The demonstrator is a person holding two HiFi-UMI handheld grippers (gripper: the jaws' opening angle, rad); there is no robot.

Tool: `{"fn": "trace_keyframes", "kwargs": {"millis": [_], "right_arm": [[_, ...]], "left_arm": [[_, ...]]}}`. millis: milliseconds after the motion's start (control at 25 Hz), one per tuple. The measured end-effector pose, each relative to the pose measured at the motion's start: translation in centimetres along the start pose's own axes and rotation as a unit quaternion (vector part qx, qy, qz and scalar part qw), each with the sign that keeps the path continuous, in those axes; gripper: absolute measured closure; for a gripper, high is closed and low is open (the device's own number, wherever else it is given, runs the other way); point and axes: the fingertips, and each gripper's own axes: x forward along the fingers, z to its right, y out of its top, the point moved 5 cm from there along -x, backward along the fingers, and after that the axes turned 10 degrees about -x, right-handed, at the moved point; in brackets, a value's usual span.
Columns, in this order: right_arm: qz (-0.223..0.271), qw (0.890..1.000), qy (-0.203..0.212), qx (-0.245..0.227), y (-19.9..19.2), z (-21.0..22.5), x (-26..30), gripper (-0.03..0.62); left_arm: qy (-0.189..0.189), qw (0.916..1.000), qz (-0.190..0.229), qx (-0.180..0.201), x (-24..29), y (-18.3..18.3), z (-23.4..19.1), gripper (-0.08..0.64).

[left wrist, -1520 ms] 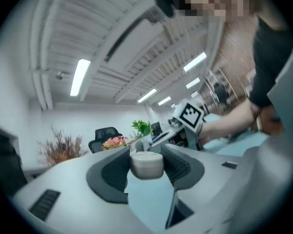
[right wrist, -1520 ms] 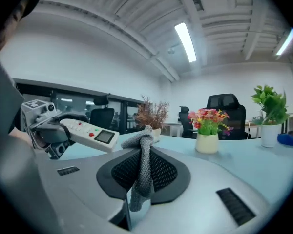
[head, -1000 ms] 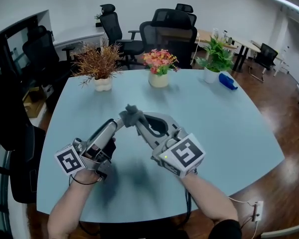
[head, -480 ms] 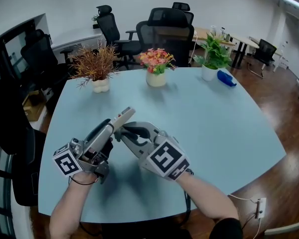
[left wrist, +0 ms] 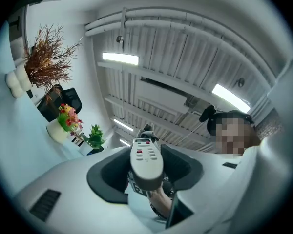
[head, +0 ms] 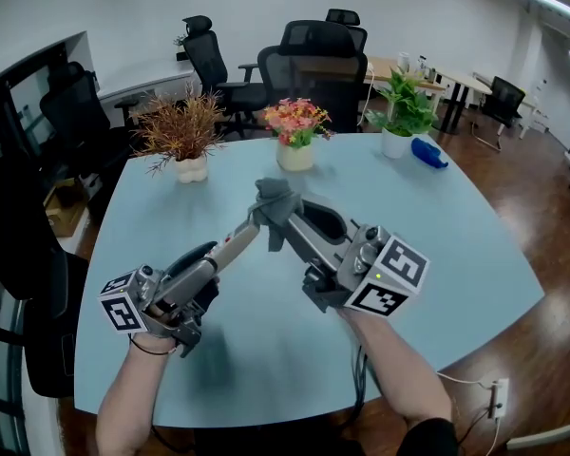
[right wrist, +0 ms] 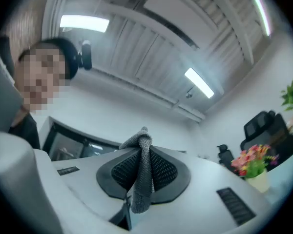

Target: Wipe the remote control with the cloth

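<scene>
Remote control (left wrist: 146,161), pale grey and buttoned, juts from the left gripper's (head: 209,258) clamped fingers above the tabletop (head: 437,217). Right gripper's (head: 293,217) fingers pinch a grey knit cloth (right wrist: 142,174) at its tip.

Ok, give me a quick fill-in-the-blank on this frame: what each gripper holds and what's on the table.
1. The left gripper is shut on the ____.
2. The right gripper pinches a grey ____.
3. On the table stand ____ potted plants.
Missing: remote control; cloth; three.

Pale blue table (head: 456,236), black office chairs (head: 309,60), wooden floor (head: 541,188), white walls (head: 123,8).
</scene>
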Motion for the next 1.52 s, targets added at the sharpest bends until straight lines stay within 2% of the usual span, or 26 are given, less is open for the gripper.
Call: {"fn": "trace_keyframes", "kwargs": {"millis": [80, 200, 320, 400, 440, 480, 520, 560, 600, 640, 680, 720, 840, 920, 960, 1040, 1120, 1200, 1320, 1400, 1520], "right_arm": [[0.032, 0.997, 0.044, 0.05, 0.6, -0.3, -0.2, 0.566], [0.038, 0.99, 0.085, 0.104, 0.1, -0.8, 0.2, 0.566], [0.031, 0.984, 0.085, 0.157, -1.2, -0.4, 0.3, 0.566], [-0.017, 0.987, 0.056, 0.151, -3.0, 0.0, 0.6, 0.566], [-0.056, 0.99, 0.044, 0.118, -4.1, -0.2, 0.9, 0.566], [-0.095, 0.993, 0.044, 0.06, -5.0, -0.8, 1.3, 0.566], [-0.128, 0.99, 0.06, -0.02, -5.6, -2.0, 1.6, 0.566], [-0.152, 0.978, 0.087, -0.111, -5.9, -3.6, 1.9, 0.566], [-0.166, 0.961, 0.112, -0.189, -5.9, -5.3, 2.2, 0.566], [-0.165, 0.949, 0.127, -0.237, -5.8, -6.8, 2.4, 0.566], [-0.15, 0.945, 0.133, -0.258, -5.5, -7.9, 2.6, 0.566], [-0.132, 0.947, 0.136, -0.261, -5.2, -8.5, 2.7, 0.566], [-0.093, 0.956, 0.152, -0.234, -4.4, -8.5, 2.9, 0.566], [-0.075, 0.963, 0.172, -0.192, -3.8, -8.1, 2.6, 0.566], [-0.059, 0.968, 0.186, -0.158, -3.3, -7.8, 2.3, 0.566], [0.001, 0.975, 0.215, -0.06, -1.9, -6.5, 1.3, 0.566], [0.077, 0.968, 0.233, 0.045, -0.3, -4.8, 0.2, 0.566], [0.114, 0.962, 0.227, 0.095, 0.3, -3.5, -0.2, 0.566], [0.103, 0.96, 0.239, 0.105, -0.2, -4.0, 0.4, 0.566], [0.113, 0.952, 0.26, 0.111, 0.3, -4.8, 0.2, 0.566], [0.153, 0.936, 0.287, 0.132, 1.7, -4.7, -1.0, 0.566]], "left_arm": [[-0.02, 0.9998, 0.002, 0.008, 0.0, 0.1, 0.7, 0.371], [-0.049, 0.9985, -0.013, 0.022, 0.4, -0.2, 1.9, 0.371], [-0.078, 0.996, -0.026, 0.034, 0.7, -0.6, 2.8, 0.371], [-0.096, 0.9939, -0.031, 0.044, 0.8, -0.9, 3.4, 0.371], [-0.103, 0.993, -0.033, 0.049, 0.8, -1.0, 3.7, 0.37], [-0.107, 0.9922, -0.035, 0.054, 0.8, -1.0, 3.9, 0.37], [-0.109, 0.9917, -0.037, 0.058, 0.8, -1.0, 4.1, 0.371], [-0.109, 0.9913, -0.041, 0.061, 0.7, -0.9, 4.1, 0.37], [-0.111, 0.9909, -0.045, 0.062, 0.5, -0.8, 4.2, 0.371], [-0.114, 0.9901, -0.051, 0.063, 0.4, -0.7, 4.3, 0.371], [-0.121, 0.9889, -0.059, 0.063, 0.3, -0.7, 4.5, 0.371], [-0.129, 0.9874, -0.066, 0.064, 0.1, -0.7, 4.7, 0.371], [-0.142, 0.9842, -0.081, 0.067, -0.3, -0.8, 5.1, 0.371], [-0.148, 0.9836, -0.08, 0.064, -0.5, -0.6, 5.3, 0.371], [-0.151, 0.9834, -0.077, 0.065, -0.6, -0.4, 5.5, 0.371], [-0.154, 0.9832, -0.068, 0.07, -0.8, -0.2, 5.9, 0.373], [-0.153, 0.9831, -0.064, 0.078, -1.0, 0.0, 6.0, 0.373], [-0.149, 0.9831, -0.066, 0.083, -1.2, 0.2, 5.9, 0.374], [-0.14, 0.9837, -0.069, 0.09, -1.3, 0.2, 5.8, 0.373], [-0.134, 0.9834, -0.07, 0.099, -1.3, 0.1, 5.8, 0.374], [-0.117, 0.9845, -0.068, 0.112, -1.4, 0.3, 5.7, 0.373]]}}
